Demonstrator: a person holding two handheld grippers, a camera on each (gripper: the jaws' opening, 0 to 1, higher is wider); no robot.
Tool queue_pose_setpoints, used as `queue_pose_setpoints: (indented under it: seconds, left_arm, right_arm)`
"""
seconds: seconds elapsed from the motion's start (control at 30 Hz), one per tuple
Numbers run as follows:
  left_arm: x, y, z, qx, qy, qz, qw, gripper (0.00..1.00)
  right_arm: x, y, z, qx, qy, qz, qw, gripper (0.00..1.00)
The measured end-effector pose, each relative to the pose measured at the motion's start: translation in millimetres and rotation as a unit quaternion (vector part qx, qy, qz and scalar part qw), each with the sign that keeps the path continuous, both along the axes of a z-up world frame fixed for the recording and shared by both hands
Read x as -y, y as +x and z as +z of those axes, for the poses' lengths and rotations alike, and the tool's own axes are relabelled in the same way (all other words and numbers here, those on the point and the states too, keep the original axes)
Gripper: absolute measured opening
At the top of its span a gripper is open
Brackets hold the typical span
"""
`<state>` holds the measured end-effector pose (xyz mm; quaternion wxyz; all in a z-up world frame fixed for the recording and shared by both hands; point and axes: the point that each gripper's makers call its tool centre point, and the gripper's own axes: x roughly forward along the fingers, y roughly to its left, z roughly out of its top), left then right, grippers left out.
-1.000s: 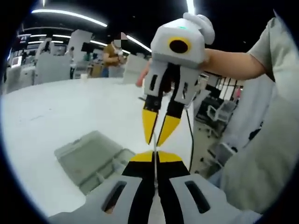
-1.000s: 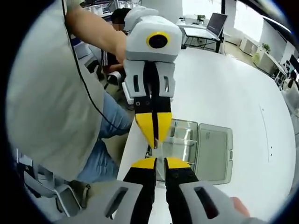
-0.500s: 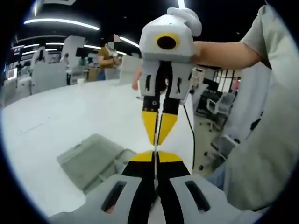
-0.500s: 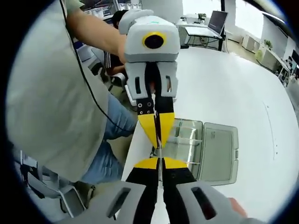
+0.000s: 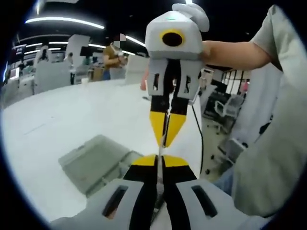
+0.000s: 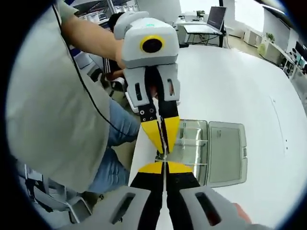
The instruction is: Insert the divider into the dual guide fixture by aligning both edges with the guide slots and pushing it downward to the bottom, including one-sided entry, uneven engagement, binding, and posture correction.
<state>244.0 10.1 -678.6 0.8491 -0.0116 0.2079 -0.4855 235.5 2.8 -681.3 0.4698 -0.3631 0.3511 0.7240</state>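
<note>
Since a second ago, both grippers have drawn tip to tip above the white table's (image 6: 240, 86) near edge. Left gripper (image 5: 158, 160) and right gripper (image 6: 164, 165) each pinch the thin clear divider (image 5: 161, 143) edge-on, above the open grey fixture (image 6: 211, 151).

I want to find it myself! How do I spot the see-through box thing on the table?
Look at the big white table, near its edge by the person. The clear plastic box lies there with its grey lid flipped open flat beside it. It sits just beyond the yellow-tipped left gripper and right gripper.
</note>
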Motion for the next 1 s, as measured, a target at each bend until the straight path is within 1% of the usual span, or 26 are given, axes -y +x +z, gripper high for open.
queue_pose_setpoints:
  seconds: [0.03,0.07,0.1,0.13,0.2,0.27,0.43,0.7,0.77,0.83,0.87,1.0]
  left_arm:
    - [0.5,-0.7,-0.4,-0.005,-0.001,0.000,1.0000,0.01]
    - [0.3,-0.5,-0.8,-0.007,-0.001,0.002,1.0000,0.01]
    - [0.4,-0.5,-0.8,-0.007,0.000,0.002,1.0000,0.01]
    - [0.3,-0.2,-1.2,-0.007,0.001,0.003,1.0000,0.01]
    - [1.3,-1.0,-2.3,-0.007,0.003,0.001,1.0000,0.01]
    - [0.9,-0.7,-3.3,-0.007,0.006,0.003,1.0000,0.01]
    - [0.6,-1.3,-5.1,-0.009,0.007,0.002,0.9999,0.02]
    - [1.2,-2.2,-9.9,-0.012,0.012,0.005,0.9998,0.02]
    - [1.9,-2.9,-11.5,-0.013,0.014,0.004,0.9998,0.02]
    - [1.7,-3.0,-12.9,-0.016,0.015,0.006,0.9997,0.02]
    - [1.3,-3.0,-13.3,-0.015,0.017,0.007,0.9997,0.02]
    - [-1.9,-2.4,-12.1,-0.018,0.011,0.017,0.9996,0.03]
  right_arm:
    - [0.8,-2.4,0.4,-0.016,-0.007,-0.019,0.9997,0.00]
    - [0.3,-2.0,0.6,-0.023,-0.009,-0.032,0.9992,0.00]
    - [-0.3,-1.4,1.1,-0.023,-0.007,-0.029,0.9993,0.00]
    - [-0.1,-0.9,1.3,-0.017,-0.003,-0.022,0.9996,0.00]
    - [0.2,-1.8,1.5,-0.021,-0.005,-0.026,0.9994,0.00]
    - [-0.3,-1.5,1.0,-0.019,-0.004,-0.024,0.9995,0.00]
    - [-1.5,-2.3,0.7,-0.029,-0.014,-0.037,0.9988,0.00]
    - [-3.5,-3.3,1.0,-0.025,-0.014,-0.035,0.9990,0.00]
    - [-5.2,-3.9,2.2,-0.029,-0.012,-0.038,0.9988,0.00]
    - [-6.0,-3.9,1.6,-0.029,-0.014,-0.038,0.9988,0.00]
    - [-6.2,-4.8,0.9,-0.023,-0.012,-0.030,0.9992,0.00]
    - [-8.6,-3.8,2.4,-0.024,-0.010,-0.033,0.9991,0.00]
